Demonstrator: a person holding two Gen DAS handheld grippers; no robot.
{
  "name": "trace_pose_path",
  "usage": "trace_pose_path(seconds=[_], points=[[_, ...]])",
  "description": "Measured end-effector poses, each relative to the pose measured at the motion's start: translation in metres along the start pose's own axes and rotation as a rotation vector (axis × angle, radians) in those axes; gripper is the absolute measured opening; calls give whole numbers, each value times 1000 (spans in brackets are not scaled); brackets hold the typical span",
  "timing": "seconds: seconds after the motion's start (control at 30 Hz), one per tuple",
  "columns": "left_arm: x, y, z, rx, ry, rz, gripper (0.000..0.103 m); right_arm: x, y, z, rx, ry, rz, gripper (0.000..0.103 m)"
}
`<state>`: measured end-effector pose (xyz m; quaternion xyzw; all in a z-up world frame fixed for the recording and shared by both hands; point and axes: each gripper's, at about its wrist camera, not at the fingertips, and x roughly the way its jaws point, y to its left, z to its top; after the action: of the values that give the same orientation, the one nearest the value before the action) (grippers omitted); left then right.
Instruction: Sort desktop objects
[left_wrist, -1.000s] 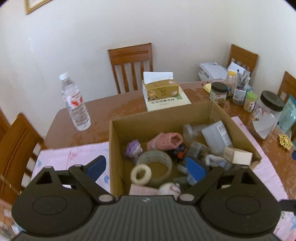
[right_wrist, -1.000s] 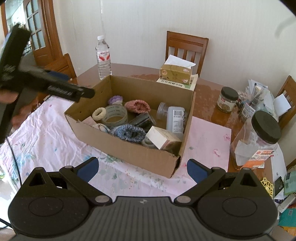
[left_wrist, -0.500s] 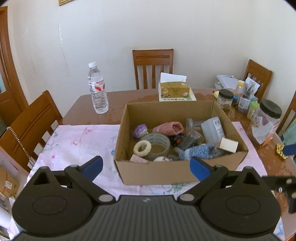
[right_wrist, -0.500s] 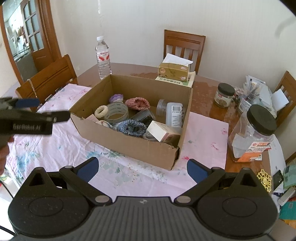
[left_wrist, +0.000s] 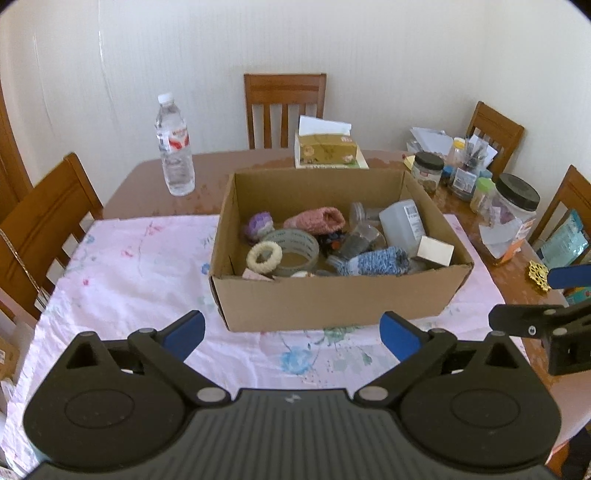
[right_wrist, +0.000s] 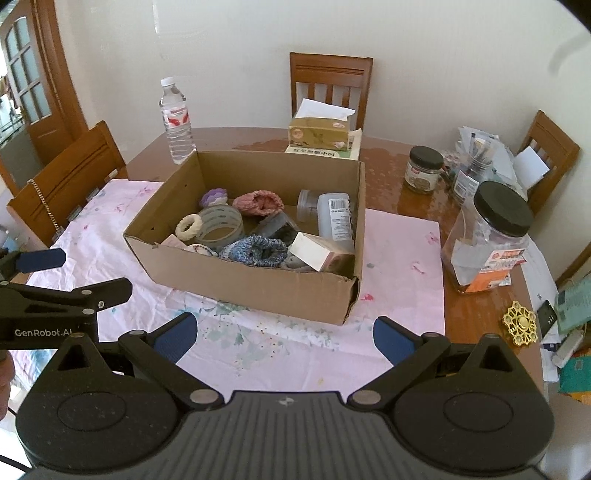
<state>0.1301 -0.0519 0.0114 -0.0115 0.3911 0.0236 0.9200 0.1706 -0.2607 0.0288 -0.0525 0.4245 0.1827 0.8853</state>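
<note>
The left gripper (left_wrist: 291, 330) is hovering over the pink floral cloth (left_wrist: 140, 266) with its jaws spread wide and nothing between them; the jaws have just been opening. Directly ahead of its blue fingertips (left_wrist: 184, 328), the open cardboard box (left_wrist: 332, 299) is sitting on the cloth, its near wall just beyond the tips. The right gripper (right_wrist: 282, 334) is also standing wide open and gripping nothing, with the near corner of the box just ahead of it and slightly toward its right fingertip. Inside the box, a roll of clear tape (left_wrist: 295, 251) is lying flat on the side ahead of the left finger, with a cream hair tie (left_wrist: 264, 256) resting against its rim and a purple knit piece (left_wrist: 260, 226) behind it. A pink knit piece (left_wrist: 317, 219) is lying behind the tape, near the middle of the box. A blue knit piece (left_wrist: 380, 261) is lying against the near wall, ahead of the right finger, with a small white box (left_wrist: 436, 251) just beside it and a white plastic bottle (left_wrist: 402, 223) behind them. Beyond the box, a water bottle (left_wrist: 173, 147) is standing upright on the bare table (left_wrist: 147, 184) ahead of the left finger, and a tissue box (left_wrist: 327, 149) is sitting past the far wall. A large jar with a black lid (left_wrist: 509, 218) is standing outside the right finger, well apart from the box.
</note>
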Motion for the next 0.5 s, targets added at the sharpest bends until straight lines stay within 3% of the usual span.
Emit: trace_pose_path(seconds=[0.5], points=[[8, 1, 2, 29, 42, -11, 101, -2, 11, 4, 12, -1, -28, 103]])
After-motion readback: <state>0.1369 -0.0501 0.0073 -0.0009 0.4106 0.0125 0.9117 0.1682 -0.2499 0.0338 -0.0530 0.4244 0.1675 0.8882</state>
